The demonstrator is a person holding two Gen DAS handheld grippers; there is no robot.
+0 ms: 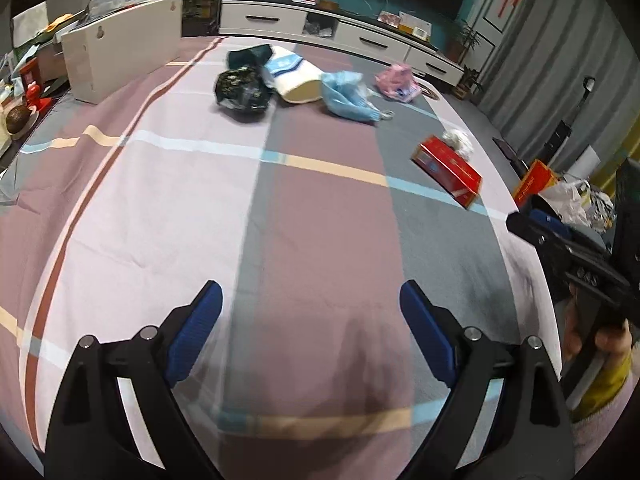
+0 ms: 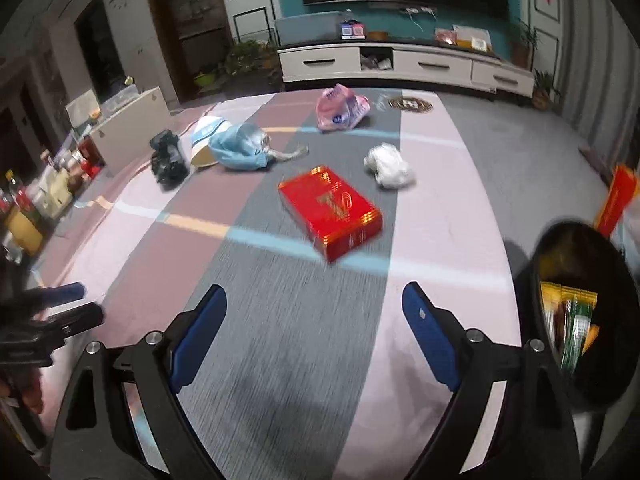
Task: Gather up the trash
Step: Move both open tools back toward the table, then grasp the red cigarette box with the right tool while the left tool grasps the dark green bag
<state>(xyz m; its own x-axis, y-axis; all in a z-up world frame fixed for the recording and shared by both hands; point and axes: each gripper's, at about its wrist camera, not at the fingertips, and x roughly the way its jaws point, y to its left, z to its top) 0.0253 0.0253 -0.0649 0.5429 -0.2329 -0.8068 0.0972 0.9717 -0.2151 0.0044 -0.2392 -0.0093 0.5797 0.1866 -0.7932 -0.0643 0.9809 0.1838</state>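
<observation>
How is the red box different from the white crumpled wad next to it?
The red box is flat with straight edges and corners, while the white wad is lumpy and scrunched. The box is shiny red with gold print; the wad is plain white. The box looks clearly bigger than the wad. The box lies nearer the cameras, the wad just behind it. Both rest on the striped cloth, and no claw touches either.
</observation>
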